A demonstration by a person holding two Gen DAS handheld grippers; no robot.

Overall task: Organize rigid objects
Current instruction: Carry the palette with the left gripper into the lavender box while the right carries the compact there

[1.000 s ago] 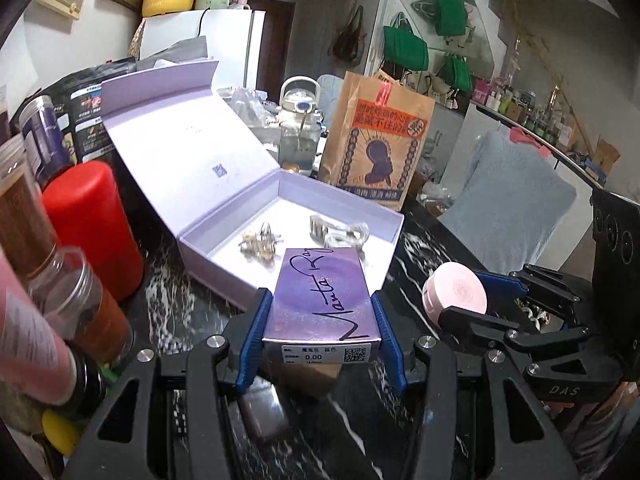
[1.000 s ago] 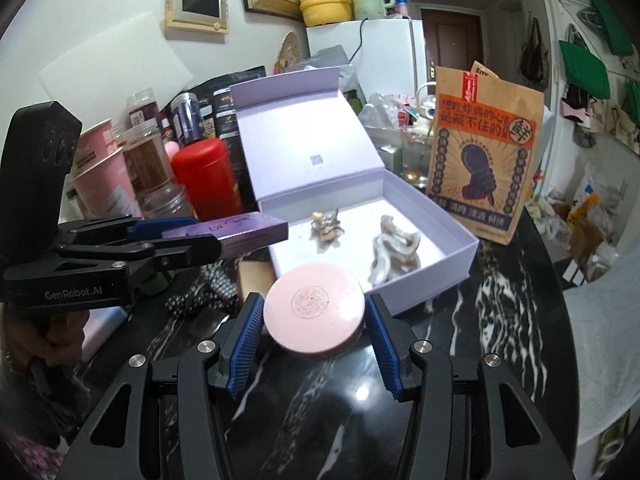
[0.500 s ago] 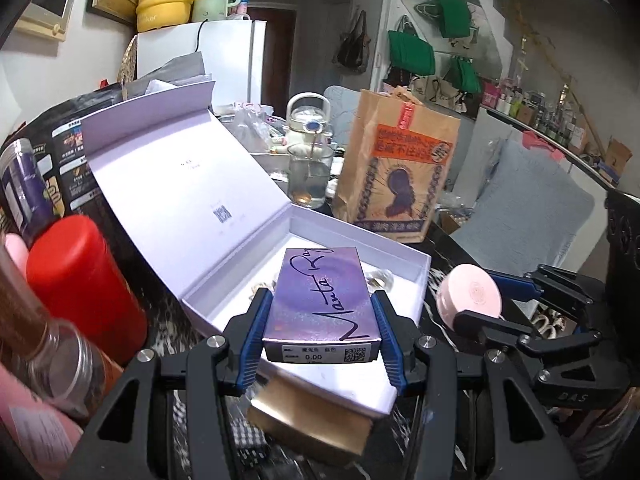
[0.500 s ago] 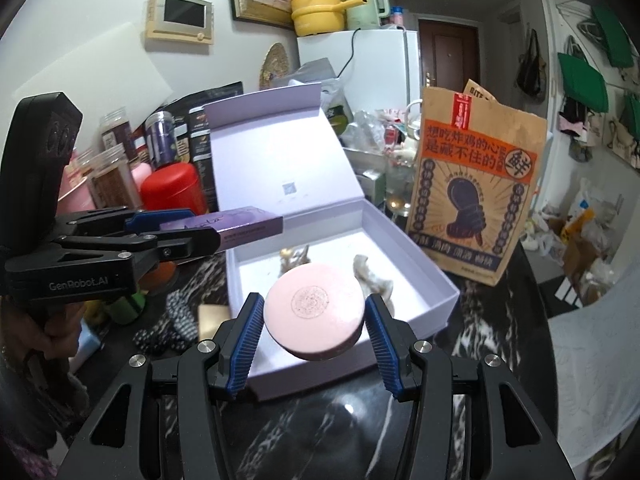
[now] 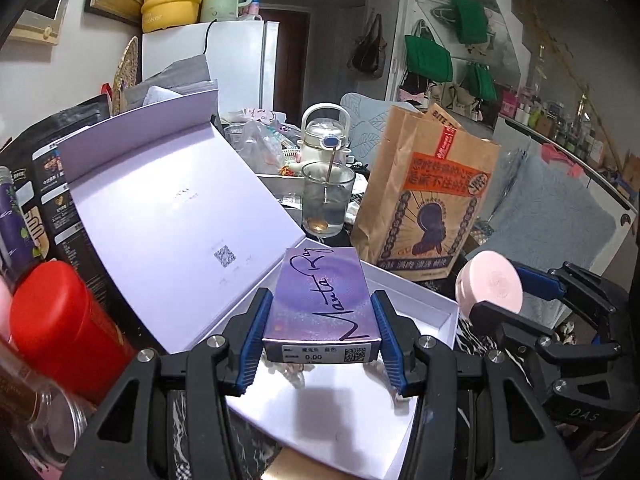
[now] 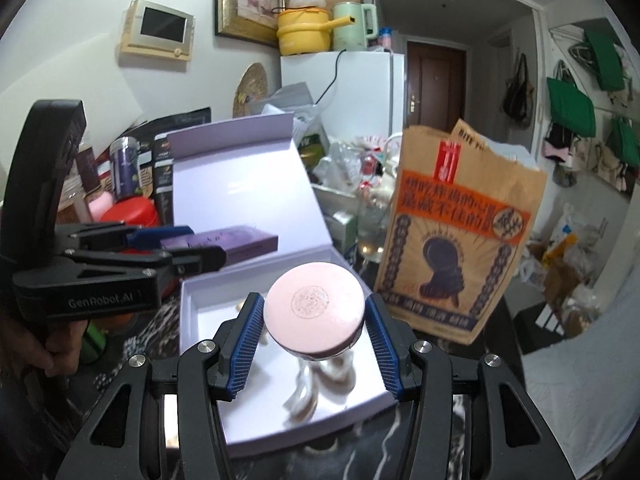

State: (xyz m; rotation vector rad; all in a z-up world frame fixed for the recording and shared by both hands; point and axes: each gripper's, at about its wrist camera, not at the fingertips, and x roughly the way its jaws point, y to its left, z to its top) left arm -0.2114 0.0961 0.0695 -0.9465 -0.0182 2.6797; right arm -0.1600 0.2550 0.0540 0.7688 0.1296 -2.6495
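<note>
From the left wrist, the left gripper [image 5: 320, 334] clamps a flat purple box [image 5: 322, 294] between its blue pads, holding it in the air above the open lavender gift box [image 5: 420, 304]. At the right, the right gripper [image 5: 508, 292] carries a round pink compact [image 5: 490, 282].

From the right wrist, the right gripper [image 6: 314, 328] is closed on the pink compact [image 6: 314, 306] over the gift box [image 6: 208, 300], above pale trinkets [image 6: 320, 380] lying inside. The left gripper [image 6: 192, 248] holds the purple box [image 6: 244, 242] beside the raised lid [image 6: 240, 184].
</note>
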